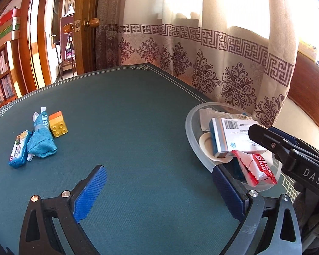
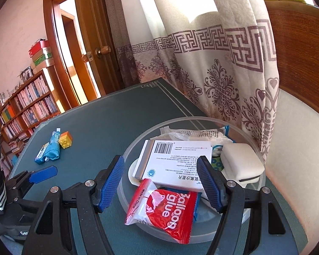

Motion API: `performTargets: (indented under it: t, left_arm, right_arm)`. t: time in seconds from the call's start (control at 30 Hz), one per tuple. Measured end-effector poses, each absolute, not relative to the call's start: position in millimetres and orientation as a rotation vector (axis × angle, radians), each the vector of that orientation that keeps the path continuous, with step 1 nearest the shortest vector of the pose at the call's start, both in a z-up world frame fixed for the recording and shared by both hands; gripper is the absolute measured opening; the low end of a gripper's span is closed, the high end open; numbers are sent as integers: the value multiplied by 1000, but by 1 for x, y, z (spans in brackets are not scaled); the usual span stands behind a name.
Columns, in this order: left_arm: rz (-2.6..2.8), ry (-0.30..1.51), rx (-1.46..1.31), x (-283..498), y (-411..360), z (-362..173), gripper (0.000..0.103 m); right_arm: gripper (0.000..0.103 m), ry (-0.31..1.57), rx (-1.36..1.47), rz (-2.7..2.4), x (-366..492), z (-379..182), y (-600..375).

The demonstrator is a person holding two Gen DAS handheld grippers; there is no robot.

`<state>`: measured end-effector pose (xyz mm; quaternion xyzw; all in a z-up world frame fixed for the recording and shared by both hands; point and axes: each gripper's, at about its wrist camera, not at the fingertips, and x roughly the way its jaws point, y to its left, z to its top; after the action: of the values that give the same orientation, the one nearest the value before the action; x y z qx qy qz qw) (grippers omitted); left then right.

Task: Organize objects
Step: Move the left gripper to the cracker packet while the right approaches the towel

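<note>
Far left on my green surface (image 1: pixel 138 106): snack packet (image 1: pixel 19 148), blue pouch (image 1: pixel 41 138), yellow brick (image 1: pixel 58 124), touching in a row. My left gripper (image 1: pixel 159 191) gapes wide, empty. Right: clear bowl (image 2: pixel 255 208) (box (image 2: pixel 172 161), red glue sachet (image 2: pixel 163 210) inside); right gripper (image 2: pixel 165 182) hovers there half-open, gripping nothing.

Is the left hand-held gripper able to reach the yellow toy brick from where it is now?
Probably yes. The left hand-held gripper is open and empty, and bare green table lies between it and the yellow toy brick. The blue cloth pouch lies close against the brick's left side, which may crowd the grasp.
</note>
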<state>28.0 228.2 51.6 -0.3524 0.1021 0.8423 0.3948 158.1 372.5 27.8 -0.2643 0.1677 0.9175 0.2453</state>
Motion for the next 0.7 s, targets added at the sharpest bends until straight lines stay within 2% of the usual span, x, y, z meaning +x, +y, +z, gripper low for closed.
performTargets:
  t: [0.7]
  left_arm:
    - [2452,105,-1006,-72,132,56,102]
  right_arm:
    - [72,460,-861,2662,92,21,326]
